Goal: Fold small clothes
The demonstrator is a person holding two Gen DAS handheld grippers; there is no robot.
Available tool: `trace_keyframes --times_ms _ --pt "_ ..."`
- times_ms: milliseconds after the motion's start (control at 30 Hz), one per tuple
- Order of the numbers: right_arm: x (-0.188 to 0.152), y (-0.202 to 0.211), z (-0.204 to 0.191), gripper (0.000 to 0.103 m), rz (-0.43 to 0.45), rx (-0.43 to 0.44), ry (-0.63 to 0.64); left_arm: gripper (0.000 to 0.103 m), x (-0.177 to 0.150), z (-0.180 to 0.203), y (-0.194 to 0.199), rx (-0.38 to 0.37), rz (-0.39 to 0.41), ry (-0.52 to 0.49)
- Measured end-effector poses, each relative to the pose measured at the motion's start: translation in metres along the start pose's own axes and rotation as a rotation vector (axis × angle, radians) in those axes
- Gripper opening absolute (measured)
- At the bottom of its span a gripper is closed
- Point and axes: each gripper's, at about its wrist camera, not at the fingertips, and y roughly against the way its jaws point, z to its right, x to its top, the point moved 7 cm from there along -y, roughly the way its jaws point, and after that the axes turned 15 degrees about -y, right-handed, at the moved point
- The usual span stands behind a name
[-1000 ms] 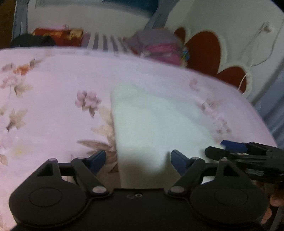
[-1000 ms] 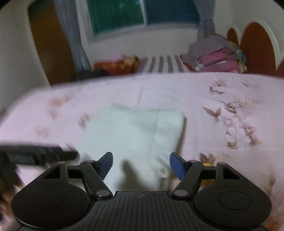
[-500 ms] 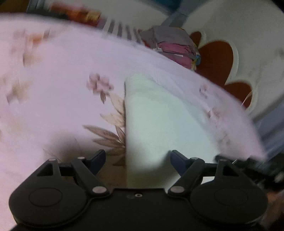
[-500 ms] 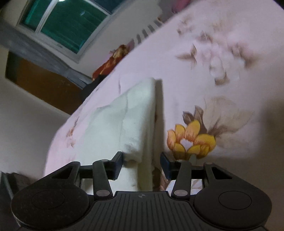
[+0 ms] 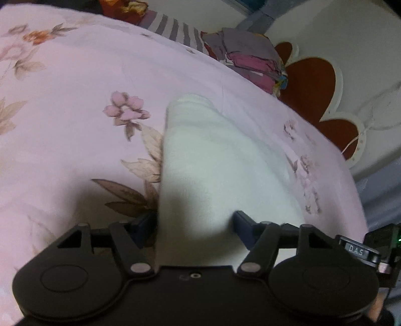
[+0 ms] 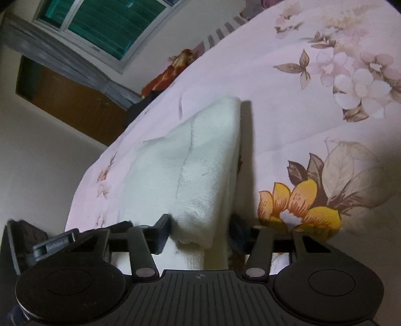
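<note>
A folded white cloth [image 5: 215,175] lies on the pink floral bedspread [image 5: 75,100]. My left gripper [image 5: 195,223] straddles the cloth's near left corner, jaws wide apart, one finger [image 5: 144,223] at the cloth's left edge. In the right wrist view the same cloth [image 6: 200,170] shows its thick folded right edge. My right gripper [image 6: 200,228] has its jaws on either side of that edge's near corner, close to it but with gaps showing. The right gripper's body shows at the left view's lower right [image 5: 371,248].
A stack of folded clothes [image 5: 250,57] sits at the far edge of the bed by the red and white headboard [image 5: 315,85]. A striped cloth [image 5: 175,30] and a red item [image 5: 120,10] lie further back. A window [image 6: 105,22] and a brown door [image 6: 70,105] are beyond.
Both grippers have dropped to the cloth's near corners. The right gripper tilted and narrowed around the folded right edge. The left gripper slid its left finger against the cloth's left edge.
</note>
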Motion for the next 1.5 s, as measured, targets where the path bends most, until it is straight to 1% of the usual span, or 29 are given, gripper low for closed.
trace_keyframes --times_ms 67,100,133,167,200,233,267,333,400,500,567,667,767,900,1033,1133,1200,1233,1267,1333,1367,1400,1433,1467,1500 --pt "-0.005 -0.001 -0.003 0.051 0.018 -0.03 0.044 0.065 0.002 0.007 -0.003 0.03 -0.003 -0.045" --pt "-0.008 -0.003 -0.008 0.05 0.026 -0.059 0.08 0.056 0.003 0.011 -0.004 0.056 0.002 -0.082" --pt "-0.011 -0.004 -0.013 0.044 0.036 -0.092 0.127 0.052 0.004 0.016 -0.004 0.082 0.019 -0.115" --pt "-0.013 -0.007 -0.017 0.041 0.045 -0.121 0.174 0.046 0.006 0.021 -0.004 0.108 0.035 -0.14" --pt "-0.016 -0.008 -0.021 0.037 0.049 -0.135 0.197 0.043 0.007 0.026 -0.003 0.136 0.046 -0.177" --pt "-0.016 -0.009 -0.025 0.035 0.052 -0.147 0.209 0.041 0.007 0.031 -0.002 0.159 0.054 -0.221" --pt "-0.016 -0.008 -0.028 0.033 0.059 -0.164 0.229 0.039 0.008 0.035 0.0 0.172 0.06 -0.254" --pt "-0.021 -0.005 -0.039 0.031 0.084 -0.201 0.289 0.037 0.008 0.04 0.007 0.173 0.08 -0.301" --pt "-0.029 -0.001 -0.049 0.031 0.115 -0.228 0.333 0.036 0.007 0.04 0.016 0.15 0.099 -0.321" --pt "-0.04 0.002 -0.07 0.031 0.156 -0.25 0.351 0.036 0.008 0.038 0.033 0.123 0.121 -0.342" --pt "-0.049 0.0 -0.087 0.031 0.176 -0.255 0.368 0.036 0.011 0.031 0.049 0.119 0.14 -0.353" --pt "-0.07 -0.009 -0.121 0.031 0.206 -0.257 0.42 0.036 0.016 0.011 0.078 0.123 0.171 -0.359" --pt "-0.09 -0.026 -0.161 0.031 0.218 -0.238 0.449 0.036 0.017 -0.019 0.11 0.147 0.191 -0.364" --pt "-0.122 -0.063 -0.205 0.031 0.192 -0.195 0.473 0.036 0.009 -0.069 0.15 0.194 0.199 -0.341" --pt "-0.16 -0.106 -0.241 0.031 0.148 -0.161 0.501 0.036 -0.005 -0.121 0.18 0.233 0.185 -0.303" --pt "-0.185 -0.135 -0.258 0.031 0.114 -0.158 0.51 0.036 -0.017 -0.152 0.191 0.229 0.171 -0.256" --pt "-0.195 -0.148 -0.261 0.031 0.094 -0.17 0.505 0.036 -0.025 -0.167 0.191 0.205 0.152 -0.225" --pt "-0.199 -0.155 -0.262 0.031 0.086 -0.19 0.508 0.036 -0.029 -0.171 0.188 0.185 0.136 -0.218" --pt "-0.202 -0.161 -0.259 0.031 0.077 -0.216 0.502 0.037 -0.034 -0.175 0.183 0.163 0.112 -0.214" --pt "-0.202 -0.172 -0.242 0.031 0.048 -0.274 0.457 0.041 -0.044 -0.183 0.168 0.128 0.061 -0.2" --pt "-0.201 -0.179 -0.227 0.031 0.032 -0.318 0.417 0.056 -0.051 -0.191 0.16 0.121 0.026 -0.194" --pt "-0.2 -0.186 -0.212 0.043 0.016 -0.347 0.378 0.075 -0.055 -0.196 0.157 0.119 0.019 -0.183" --pt "-0.197 -0.187 -0.202 0.059 0.016 -0.345 0.335 0.08 -0.057 -0.202 0.159 0.123 0.025 -0.17" --pt "-0.191 -0.184 -0.198 0.063 0.019 -0.356 0.31 0.081 -0.059 -0.206 0.162 0.112 0.031 -0.166" --pt "-0.188 -0.181 -0.198 0.063 0.022 -0.354 0.305 0.077 -0.059 -0.208 0.168 0.1 0.044 -0.162"
